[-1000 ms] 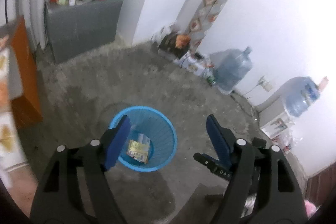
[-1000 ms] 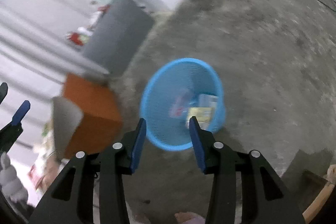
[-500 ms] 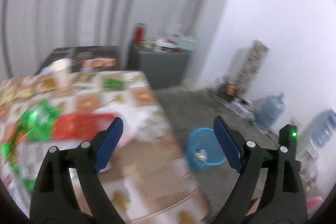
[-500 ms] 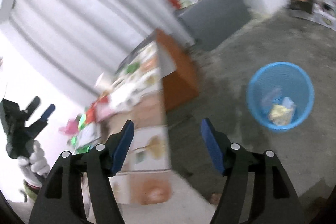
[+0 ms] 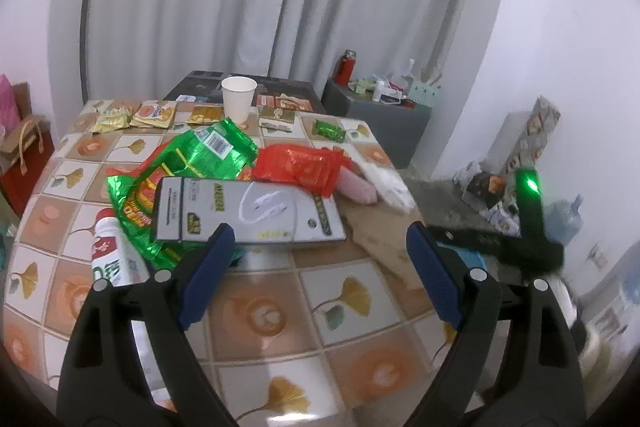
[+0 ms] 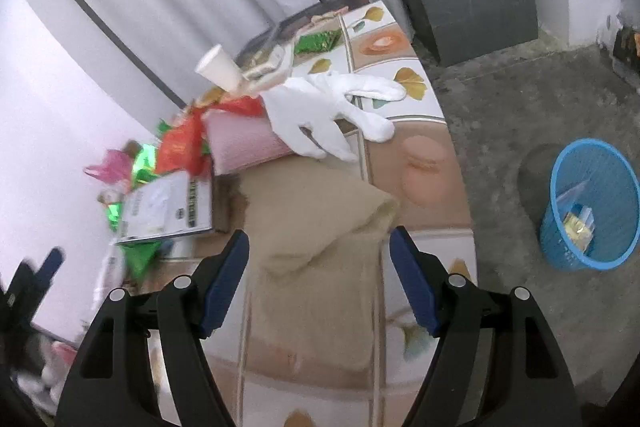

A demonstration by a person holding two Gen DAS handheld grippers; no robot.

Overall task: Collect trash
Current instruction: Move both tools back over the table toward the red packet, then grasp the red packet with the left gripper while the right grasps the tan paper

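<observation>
My left gripper is open and empty, above the near part of a tiled table. Just beyond it lie a grey flat package, a green foil bag, a red wrapper and a white bottle. My right gripper is open and empty over a tan cloth bag on the same table. A white glove and a pink roll lie beyond it. The blue trash basket stands on the floor to the right, with wrappers inside.
A paper cup and several small snack packets sit at the table's far side. A grey cabinet with bottles stands against the wall. Water jugs and clutter line the right wall. The right gripper's body shows in the left view.
Both grippers have swung up and away from the blue basket on the floor to face the cluttered table. Both stayed open and empty.
</observation>
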